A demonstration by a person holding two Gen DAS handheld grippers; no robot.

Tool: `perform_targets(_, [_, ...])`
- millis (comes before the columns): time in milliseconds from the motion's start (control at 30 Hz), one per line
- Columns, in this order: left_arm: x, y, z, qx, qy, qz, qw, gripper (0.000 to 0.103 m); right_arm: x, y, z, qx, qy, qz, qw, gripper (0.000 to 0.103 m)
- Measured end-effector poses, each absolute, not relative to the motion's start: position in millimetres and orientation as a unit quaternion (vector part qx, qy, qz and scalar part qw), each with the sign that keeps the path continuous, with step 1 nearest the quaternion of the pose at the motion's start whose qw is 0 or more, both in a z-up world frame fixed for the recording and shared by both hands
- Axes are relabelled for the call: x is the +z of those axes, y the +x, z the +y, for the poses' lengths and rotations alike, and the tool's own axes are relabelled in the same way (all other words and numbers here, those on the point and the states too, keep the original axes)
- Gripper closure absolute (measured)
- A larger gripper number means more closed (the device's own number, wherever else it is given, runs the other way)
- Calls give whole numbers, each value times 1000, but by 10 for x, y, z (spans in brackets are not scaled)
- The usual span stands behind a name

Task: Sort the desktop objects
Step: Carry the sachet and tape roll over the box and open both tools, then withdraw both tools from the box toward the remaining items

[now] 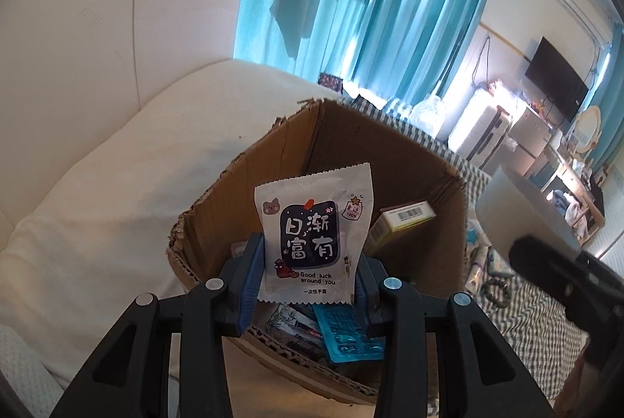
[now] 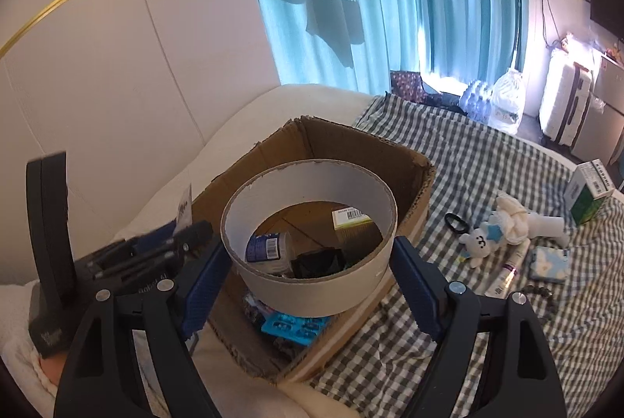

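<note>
Left wrist view: left gripper (image 1: 310,273) is clamped narrow on a white printed packet (image 1: 314,236), blue pads pressing both side edges. Packet stands upright, long axis vertical, its lower edge over the near rim of the cardboard box (image 1: 429,160). Box opening lies straight ahead and below the jaws. Contents visible: a blue blister pack (image 1: 347,336) at the near wall and a small carton (image 1: 405,219) leaning toward the far right corner.

Right wrist view: right gripper (image 2: 308,277) is spread wide and holds a broad white ring, probably a tape core (image 2: 312,234), pads on opposite outer walls. Ring axis tilts up toward the camera; its hollow looks down into the same box. Ring hangs over the near half of the opening.

Key relation: both held things already sit above the box, the ring toward the box's right side, the packet toward its left. Neither is visibly nearer the box floor. Judgement: the drop needs only a release from each hand.

Still on the checked bedspread (image 2: 468,160), right of the box and well apart from it: plush toy (image 2: 495,234), tube (image 2: 507,271), green carton (image 2: 589,193).
</note>
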State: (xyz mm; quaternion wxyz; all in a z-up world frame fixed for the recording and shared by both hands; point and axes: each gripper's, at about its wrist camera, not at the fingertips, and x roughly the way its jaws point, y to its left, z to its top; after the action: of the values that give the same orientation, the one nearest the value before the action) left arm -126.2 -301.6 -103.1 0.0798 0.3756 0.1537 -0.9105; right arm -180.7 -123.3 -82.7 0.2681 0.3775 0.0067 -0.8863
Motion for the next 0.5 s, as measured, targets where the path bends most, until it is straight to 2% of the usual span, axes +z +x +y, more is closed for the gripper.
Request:
perform_targets(100, [-1116, -1362, -3003, -908, 383, 149, 75, 56, -875, -2002, -1288, -884, 384, -8, 265, 20])
perform_targets(133, [-1133, -1386, -3000, -909, 384, 147, 72, 47, -880, -2050, -1296, -884, 387, -14, 263, 20])
perform_targets(167, [-1146, -1408, -2997, -908, 387, 144, 73, 30, -881, -2110, -1292, -882, 389, -23, 264, 14])
perform_targets(200, [-1163, -1433, -2989, -907, 390, 136, 85, 20, -878, -2179, -1289, -881, 390, -34, 264, 8])
perform_targets(233, [-1174, -1441, -2980, -906, 391, 126, 99, 10, -871, -2231, -1277, -882, 391, -47, 261, 8])
perform_targets(500, [-1250, -1449, -2886, -898, 409, 117, 111, 10, -821, -2201, -918, -899, 363, -78, 230, 7])
